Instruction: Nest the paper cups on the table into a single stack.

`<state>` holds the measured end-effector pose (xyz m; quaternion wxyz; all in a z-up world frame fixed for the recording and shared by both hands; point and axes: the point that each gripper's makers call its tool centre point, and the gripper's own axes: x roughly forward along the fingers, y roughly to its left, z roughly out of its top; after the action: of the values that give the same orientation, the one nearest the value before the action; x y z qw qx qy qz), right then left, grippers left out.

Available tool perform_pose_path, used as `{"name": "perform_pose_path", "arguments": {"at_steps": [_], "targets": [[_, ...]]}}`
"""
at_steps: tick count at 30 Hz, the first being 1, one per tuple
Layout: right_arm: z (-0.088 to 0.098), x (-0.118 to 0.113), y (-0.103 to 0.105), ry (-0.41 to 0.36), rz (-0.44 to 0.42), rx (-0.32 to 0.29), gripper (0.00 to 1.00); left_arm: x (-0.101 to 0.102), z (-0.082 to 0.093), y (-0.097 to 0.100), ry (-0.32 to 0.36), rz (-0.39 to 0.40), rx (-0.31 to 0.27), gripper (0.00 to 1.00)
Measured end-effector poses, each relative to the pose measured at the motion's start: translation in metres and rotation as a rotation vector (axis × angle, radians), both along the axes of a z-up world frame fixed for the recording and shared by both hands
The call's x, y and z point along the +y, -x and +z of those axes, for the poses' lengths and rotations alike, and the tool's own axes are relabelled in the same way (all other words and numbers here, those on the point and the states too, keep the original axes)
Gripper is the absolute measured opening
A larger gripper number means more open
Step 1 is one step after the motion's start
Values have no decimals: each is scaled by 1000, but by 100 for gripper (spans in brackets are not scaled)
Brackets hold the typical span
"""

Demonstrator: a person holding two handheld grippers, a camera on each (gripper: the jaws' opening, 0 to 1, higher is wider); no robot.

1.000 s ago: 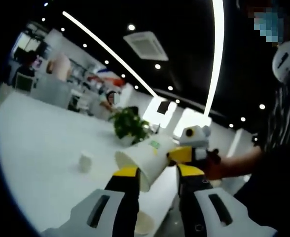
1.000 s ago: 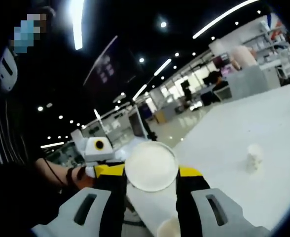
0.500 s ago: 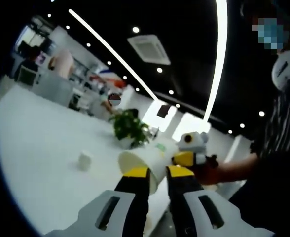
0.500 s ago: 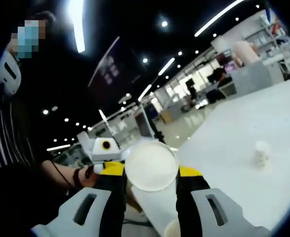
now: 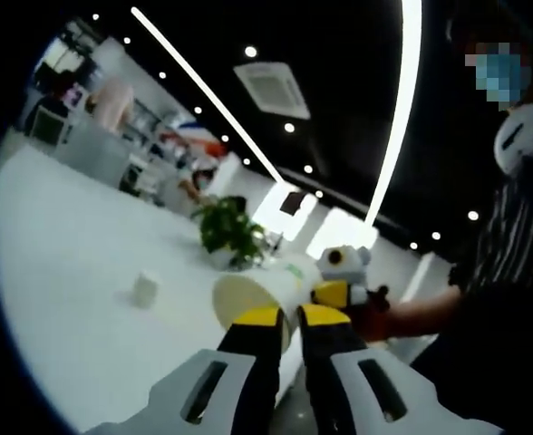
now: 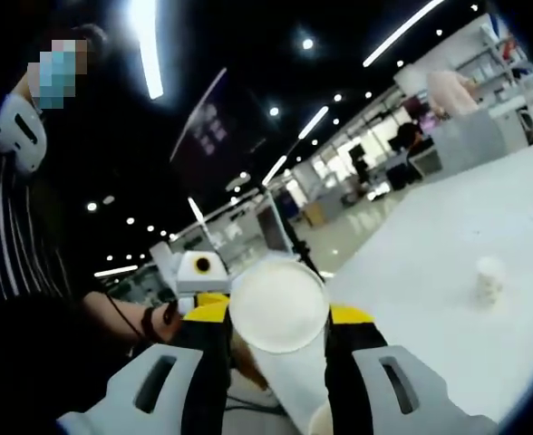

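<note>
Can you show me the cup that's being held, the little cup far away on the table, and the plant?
held cup (image 6: 277, 306): right gripper view, on its round base.
small cup (image 5: 144, 290): left gripper view, on its side wall.
plant (image 5: 227, 230): left gripper view, on its leaves.

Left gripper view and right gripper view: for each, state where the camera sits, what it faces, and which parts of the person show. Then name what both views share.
Left gripper view: rides the left gripper, facing the held paper cup, the right gripper, a striped sleeve.
Right gripper view: rides the right gripper, facing the cup's base, the left gripper, a forearm.
Shared: the held cup, white table, lone small cup.
</note>
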<state>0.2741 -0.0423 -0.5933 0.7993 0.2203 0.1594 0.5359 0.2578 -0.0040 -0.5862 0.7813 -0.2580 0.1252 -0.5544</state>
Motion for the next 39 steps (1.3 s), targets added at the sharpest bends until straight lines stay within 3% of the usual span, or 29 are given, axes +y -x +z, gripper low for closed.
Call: {"name": "perform_pose_path", "arguments": {"at_steps": [10, 22, 30, 33, 39], "targets": [[0, 2, 3, -20, 6, 1, 42, -5, 11, 11, 28, -58, -19, 0], [-1, -1, 1, -15, -10, -15, 42, -6, 9, 8, 7, -56, -16, 0], [-1, -15, -5, 5, -37, -32, 39, -4, 8, 5, -4, -38, -21, 0], [-3, -21, -11, 39, -65, -50, 42, -2, 7, 3, -8, -27, -17, 0], [1, -32, -15, 34, -89, -61, 42, 1, 4, 3, -11, -15, -8, 0]]}}
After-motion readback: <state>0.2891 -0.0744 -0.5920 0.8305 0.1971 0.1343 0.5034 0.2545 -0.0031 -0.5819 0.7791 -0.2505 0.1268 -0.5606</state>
